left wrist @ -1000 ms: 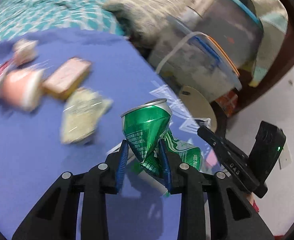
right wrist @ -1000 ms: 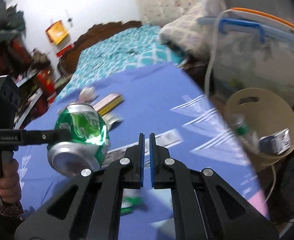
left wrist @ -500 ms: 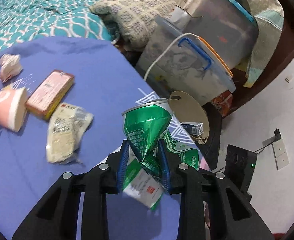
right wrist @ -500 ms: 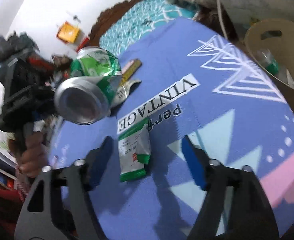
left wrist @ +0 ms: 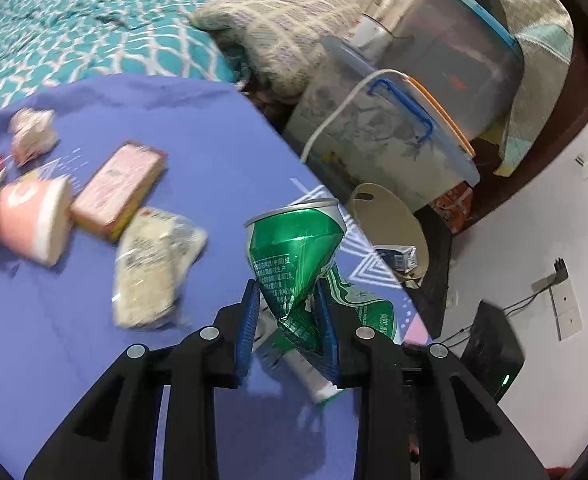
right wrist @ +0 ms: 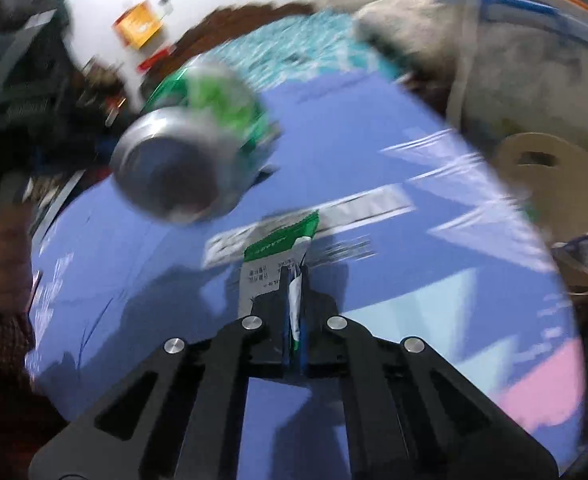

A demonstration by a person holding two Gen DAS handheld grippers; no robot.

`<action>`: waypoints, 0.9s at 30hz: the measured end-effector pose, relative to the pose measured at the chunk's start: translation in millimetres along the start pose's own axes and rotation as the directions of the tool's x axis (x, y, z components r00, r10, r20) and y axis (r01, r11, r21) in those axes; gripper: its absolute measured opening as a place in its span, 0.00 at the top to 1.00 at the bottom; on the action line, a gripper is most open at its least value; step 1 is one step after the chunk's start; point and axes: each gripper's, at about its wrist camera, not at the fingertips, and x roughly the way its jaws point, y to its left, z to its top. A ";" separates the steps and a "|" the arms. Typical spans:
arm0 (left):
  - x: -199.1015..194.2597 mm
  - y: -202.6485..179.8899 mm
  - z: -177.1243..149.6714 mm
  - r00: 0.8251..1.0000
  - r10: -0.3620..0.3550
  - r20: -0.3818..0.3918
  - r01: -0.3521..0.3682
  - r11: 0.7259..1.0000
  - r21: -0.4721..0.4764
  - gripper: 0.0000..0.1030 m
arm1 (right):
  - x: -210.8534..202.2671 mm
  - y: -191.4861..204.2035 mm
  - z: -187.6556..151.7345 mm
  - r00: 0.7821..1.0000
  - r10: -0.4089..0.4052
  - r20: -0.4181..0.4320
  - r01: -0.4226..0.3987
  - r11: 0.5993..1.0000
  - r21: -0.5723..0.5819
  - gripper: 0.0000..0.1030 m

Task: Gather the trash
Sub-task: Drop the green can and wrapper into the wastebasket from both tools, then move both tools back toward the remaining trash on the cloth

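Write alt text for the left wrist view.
The left gripper is shut on a crushed green can, held above a purple tablecloth. On the cloth to the left lie a clear snack bag, a pink box, a tipped pink cup and crumpled paper; a beige bin stands beyond the edge.

The crushed can (left wrist: pixel 294 252) is glossy green with small white print and a silver rim and base. The table cover (left wrist: pixel 198 132) is periwinkle blue, printed with white line triangles, a pale blue wedge and a pink patch. The sachet (right wrist: pixel 272 258) is white with a green top band (dark small print on the white). A flat box (left wrist: pixel 118 190) is pale pink with a yellow edge; the cup (left wrist: pixel 30 216) is salmon pink with a cream rim. The bedspread (left wrist: pixel 86 28) is teal with a white lattice. The bin (left wrist: pixel 389 224) is beige. The storage tub (left wrist: pixel 377 140) is cloudy grey with a blue handle and orange lid edge. The gripper pads (left wrist: pixel 248 320) are blue on black fingers.
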 end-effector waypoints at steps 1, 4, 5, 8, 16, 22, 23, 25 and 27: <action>6.1 -6.5 4.0 1.000 -0.007 -0.004 0.007 1.000 0.011 0.74 | -8.1 -16.6 5.5 0.999 -0.025 0.022 0.024 0.999 0.022 0.95; 38.7 -37.7 23.7 0.998 -0.040 -0.039 0.043 0.997 0.060 0.75 | -35.1 -68.3 23.3 0.987 -0.128 0.101 0.118 0.988 0.098 0.95; 52.8 -51.4 31.4 0.997 -0.052 -0.054 0.056 0.995 0.083 0.75 | -45.7 -85.7 25.9 0.979 -0.162 0.122 0.147 0.981 0.123 0.95; 88.5 -86.7 53.2 0.993 -0.074 -0.087 0.086 0.986 0.144 0.75 | -66.1 -140.4 42.7 0.957 -0.245 0.156 0.210 0.955 0.211 0.95; 191.0 -169.3 95.1 0.988 -0.020 -0.151 0.060 0.963 0.264 0.57 | -52.8 -230.9 67.9 0.950 -0.292 0.115 0.227 0.893 0.388 0.77; 200.1 -180.2 97.8 0.990 -0.005 -0.144 0.046 0.958 0.281 0.48 | -64.0 -236.4 64.9 0.933 -0.304 0.192 0.199 0.881 0.430 0.28; 196.6 -180.8 96.9 0.991 -0.006 -0.135 0.045 0.957 0.288 0.48 | -68.3 -230.8 63.4 0.929 -0.305 0.208 0.193 0.883 0.428 0.28; 181.1 -176.5 89.4 0.995 0.023 -0.093 0.007 0.949 0.314 0.48 | -78.6 -215.5 59.0 0.922 -0.304 0.239 0.180 0.885 0.428 0.28; 163.6 -171.4 77.1 0.998 0.055 -0.038 -0.039 0.941 0.335 0.47 | -89.8 -202.5 52.4 0.916 -0.301 0.264 0.166 0.886 0.433 0.28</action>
